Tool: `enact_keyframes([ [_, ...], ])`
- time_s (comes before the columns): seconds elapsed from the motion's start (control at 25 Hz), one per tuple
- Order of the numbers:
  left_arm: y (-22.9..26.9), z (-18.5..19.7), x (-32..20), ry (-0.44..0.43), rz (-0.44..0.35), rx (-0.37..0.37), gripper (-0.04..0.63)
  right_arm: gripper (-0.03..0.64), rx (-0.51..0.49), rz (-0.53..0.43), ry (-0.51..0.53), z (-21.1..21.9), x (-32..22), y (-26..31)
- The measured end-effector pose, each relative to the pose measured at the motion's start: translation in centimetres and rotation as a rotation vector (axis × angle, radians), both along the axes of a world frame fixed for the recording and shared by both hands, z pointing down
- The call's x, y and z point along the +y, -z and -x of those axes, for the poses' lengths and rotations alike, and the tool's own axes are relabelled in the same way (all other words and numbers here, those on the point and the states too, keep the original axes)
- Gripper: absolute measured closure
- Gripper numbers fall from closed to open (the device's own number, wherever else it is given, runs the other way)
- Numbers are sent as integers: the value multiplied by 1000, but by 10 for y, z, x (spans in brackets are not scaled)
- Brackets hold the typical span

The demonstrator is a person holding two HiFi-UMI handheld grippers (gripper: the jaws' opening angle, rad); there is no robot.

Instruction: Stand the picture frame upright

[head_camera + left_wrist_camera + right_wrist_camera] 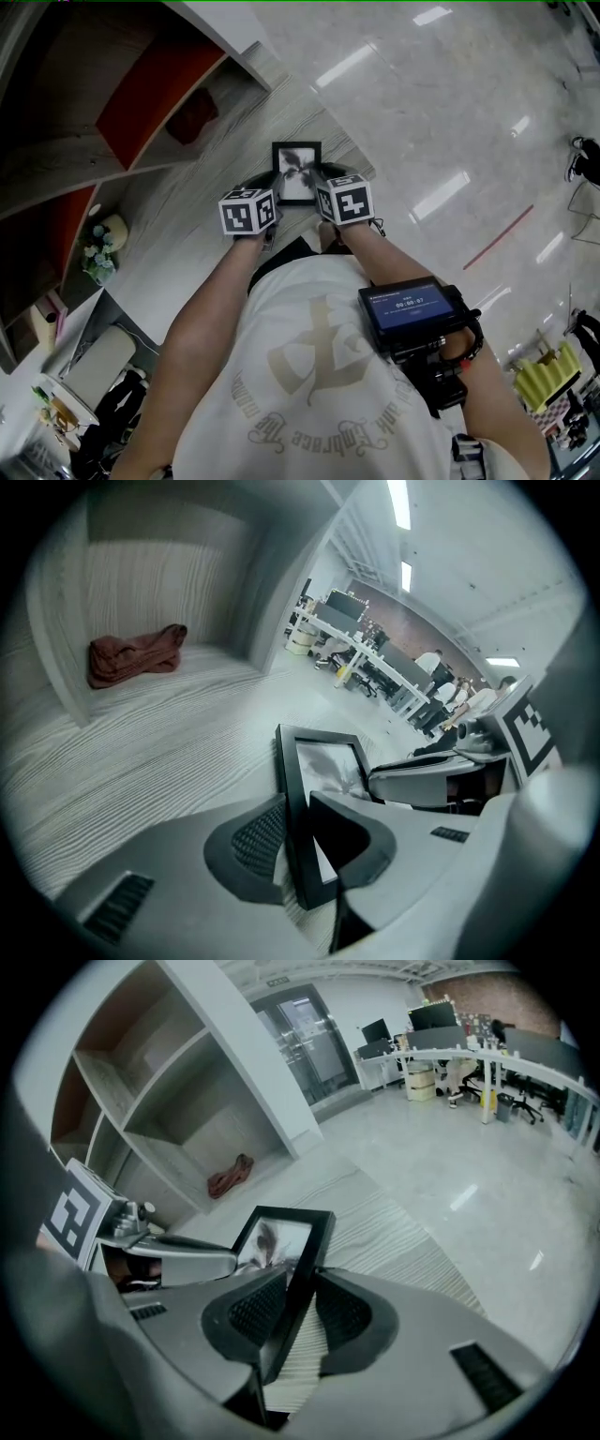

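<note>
A small black picture frame [296,173] with a grey-white print lies on the wood-grain shelf base [216,159], just ahead of both grippers. My left gripper [278,185] has its jaws on the frame's left bar [292,789], which is pressed between the pads in the left gripper view [298,829]. My right gripper [317,185] clamps the frame's right bar [302,1262], with both ribbed pads [258,1309] against it. Whether the frame's near edge has left the surface is unclear.
A red cloth [192,114] lies in the open shelf cubby [159,583] beyond the frame. The wood-grain base ends at an edge [361,164] right of the frame, with glossy floor [450,112] past it. A small flower pot [98,248] stands at the left.
</note>
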State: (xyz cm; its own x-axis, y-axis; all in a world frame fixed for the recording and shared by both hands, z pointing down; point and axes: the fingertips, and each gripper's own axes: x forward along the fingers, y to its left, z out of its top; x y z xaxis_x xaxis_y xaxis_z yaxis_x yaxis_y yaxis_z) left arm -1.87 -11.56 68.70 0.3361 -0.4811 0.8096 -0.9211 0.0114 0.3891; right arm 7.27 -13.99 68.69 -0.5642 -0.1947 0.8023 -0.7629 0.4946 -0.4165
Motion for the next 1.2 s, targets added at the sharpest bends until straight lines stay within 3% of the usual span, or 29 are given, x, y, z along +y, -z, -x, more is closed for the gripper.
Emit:
enact_keyframes([
  [0.48,27,21,20,112,-88,-29,512,520,-114,-67,94,25,7,23],
  [1.2,62,68,69,352,-165,-90,512,523,-236,-150,336,84,34,59],
])
